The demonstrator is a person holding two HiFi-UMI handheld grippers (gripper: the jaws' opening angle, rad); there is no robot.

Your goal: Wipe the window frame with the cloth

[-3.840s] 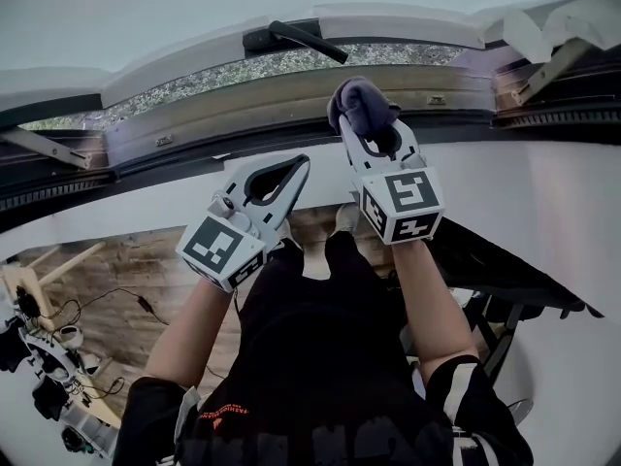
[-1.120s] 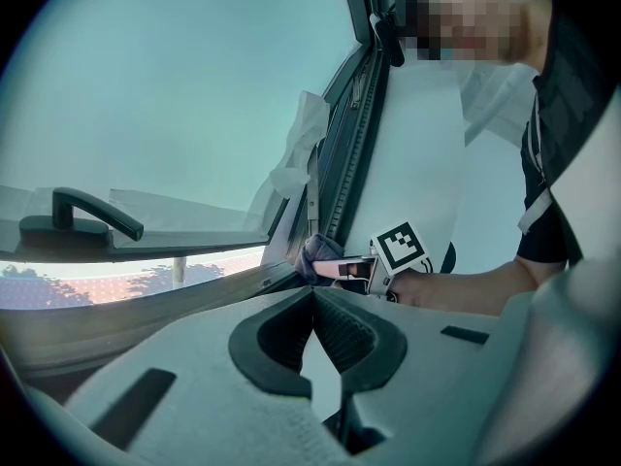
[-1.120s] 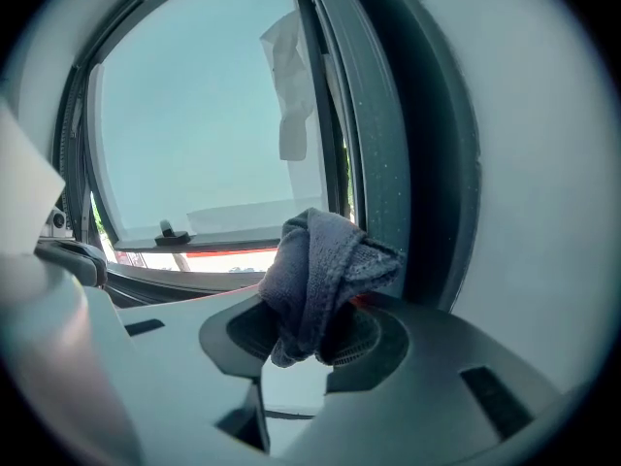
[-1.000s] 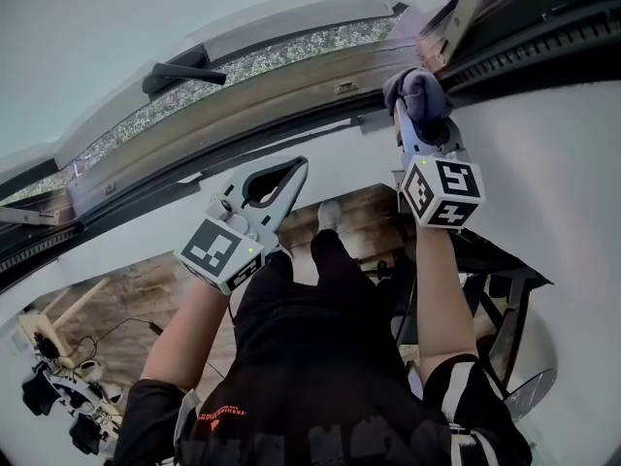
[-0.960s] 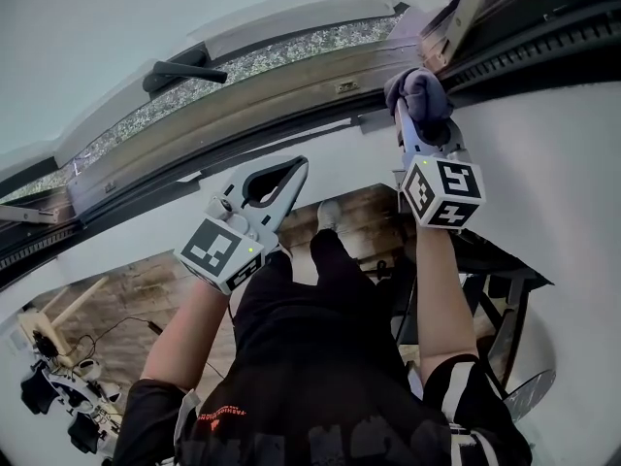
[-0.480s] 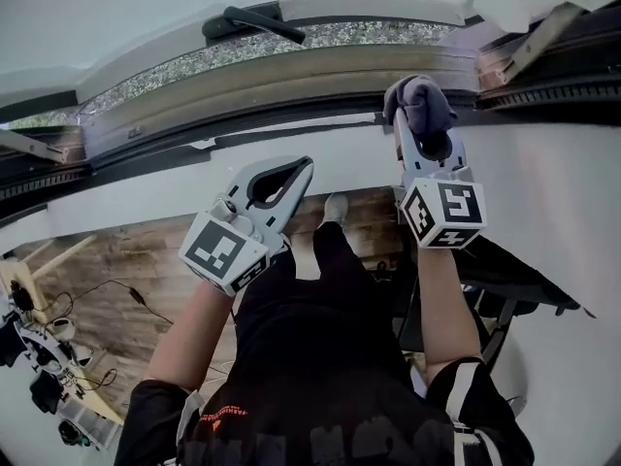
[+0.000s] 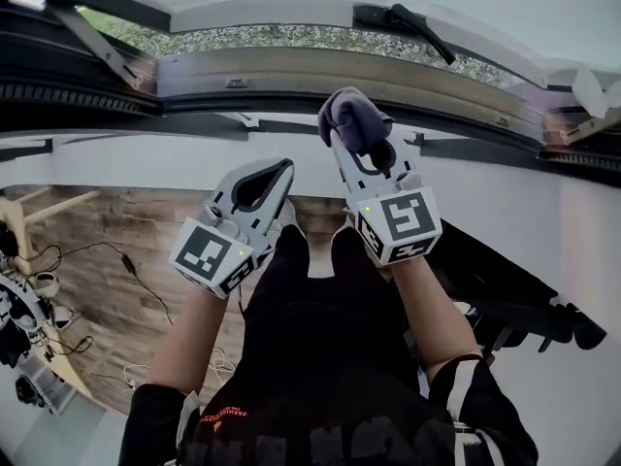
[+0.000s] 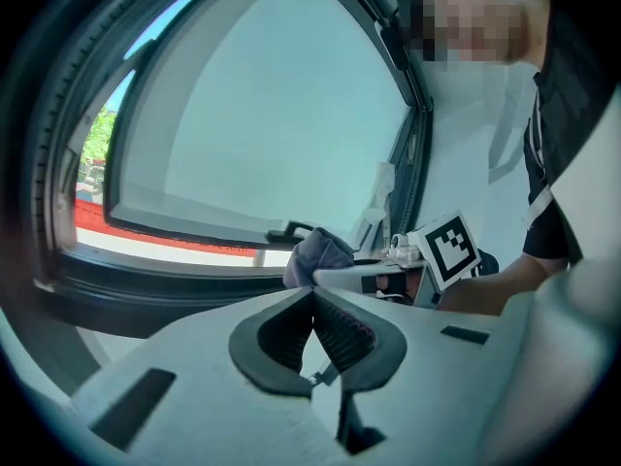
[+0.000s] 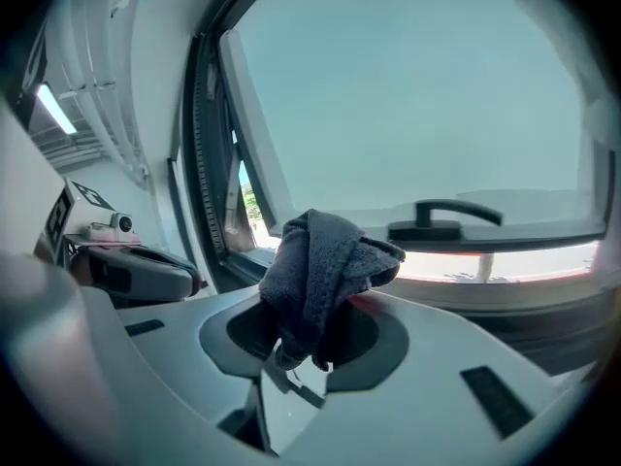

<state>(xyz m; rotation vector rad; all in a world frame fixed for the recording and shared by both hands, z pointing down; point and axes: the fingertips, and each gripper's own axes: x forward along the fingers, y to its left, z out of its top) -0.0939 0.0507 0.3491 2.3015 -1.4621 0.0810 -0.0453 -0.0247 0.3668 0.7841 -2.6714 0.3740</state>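
Observation:
A dark grey cloth (image 7: pixel 354 119) is bunched in my right gripper (image 7: pixel 351 139), which is shut on it. The cloth sits at the dark lower rail of the window frame (image 7: pixel 291 71), below the black window handle (image 7: pixel 403 22); whether it touches the rail I cannot tell. In the right gripper view the cloth (image 9: pixel 325 260) hides the fingertips of the right gripper (image 9: pixel 309 318), with the handle (image 9: pixel 446 219) behind. My left gripper (image 7: pixel 281 168) is shut and empty, lower left of the cloth, off the frame. In the left gripper view its jaws (image 8: pixel 312 294) meet, with the cloth (image 8: pixel 315 255) beyond.
The sash is swung open, with a metal stay arm (image 7: pixel 97 42) at the frame's left corner and another (image 7: pixel 582 124) at the right. A white ledge (image 7: pixel 116 153) runs below the frame. Far below lie wooden floor (image 7: pixel 107 241), cables and gear (image 7: pixel 29 309), and a black stand (image 7: pixel 514 299).
My right gripper has carried the cloth leftward along the frame, from its right corner to near the middle under the handle. The left gripper has stayed shut and nearly still.

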